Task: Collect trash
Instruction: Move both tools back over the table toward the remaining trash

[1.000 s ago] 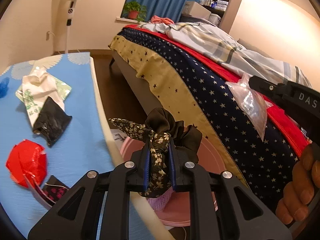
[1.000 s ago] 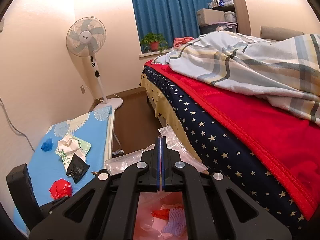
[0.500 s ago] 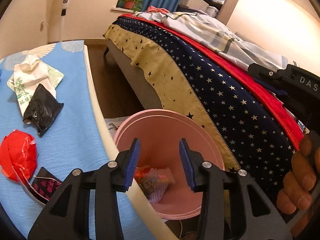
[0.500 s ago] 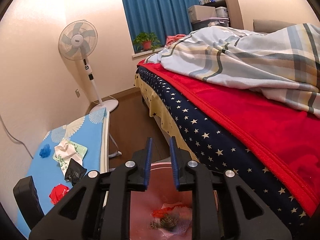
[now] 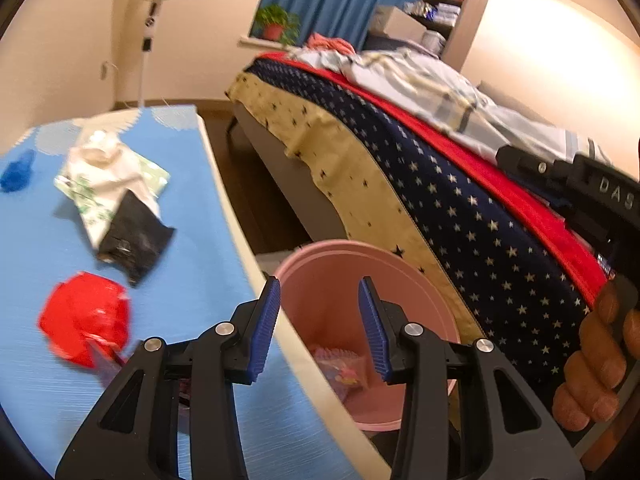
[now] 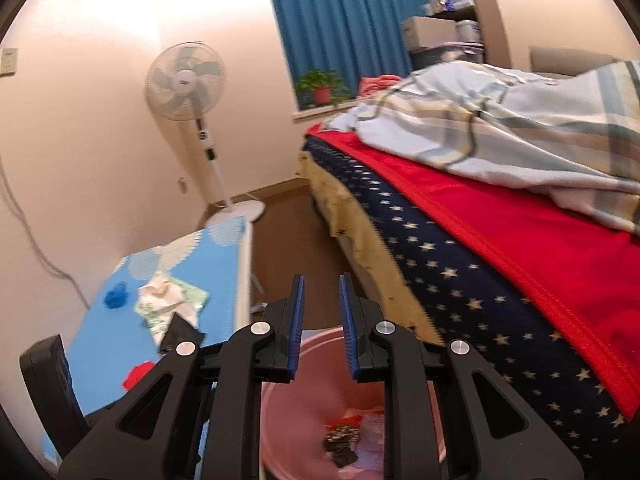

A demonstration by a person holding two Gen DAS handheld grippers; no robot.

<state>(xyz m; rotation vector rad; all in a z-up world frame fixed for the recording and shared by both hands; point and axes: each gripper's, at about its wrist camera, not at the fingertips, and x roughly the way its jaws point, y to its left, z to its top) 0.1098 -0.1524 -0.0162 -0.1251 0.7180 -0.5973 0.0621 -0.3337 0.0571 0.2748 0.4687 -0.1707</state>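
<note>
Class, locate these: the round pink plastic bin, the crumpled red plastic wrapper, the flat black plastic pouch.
round pink plastic bin (image 5: 408, 264), left wrist view, far rim.
crumpled red plastic wrapper (image 5: 86, 316), left wrist view, centre.
flat black plastic pouch (image 5: 134, 240), left wrist view, middle.

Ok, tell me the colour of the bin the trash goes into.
Pink; the bin shows best in the left wrist view.

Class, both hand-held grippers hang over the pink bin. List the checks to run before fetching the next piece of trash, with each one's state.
1. Left hand-held gripper open, nothing held: ok.
2. Right hand-held gripper open, nothing held: ok.
3. Dropped items inside the pink bin: ok.
4. Trash left on the blue table: not ok; red wrapper, black packet, white tissue pack remain.
5. Red wrapper lies nearest the left hand-held gripper: ok.
6. Floor trash: cannot tell.
</note>
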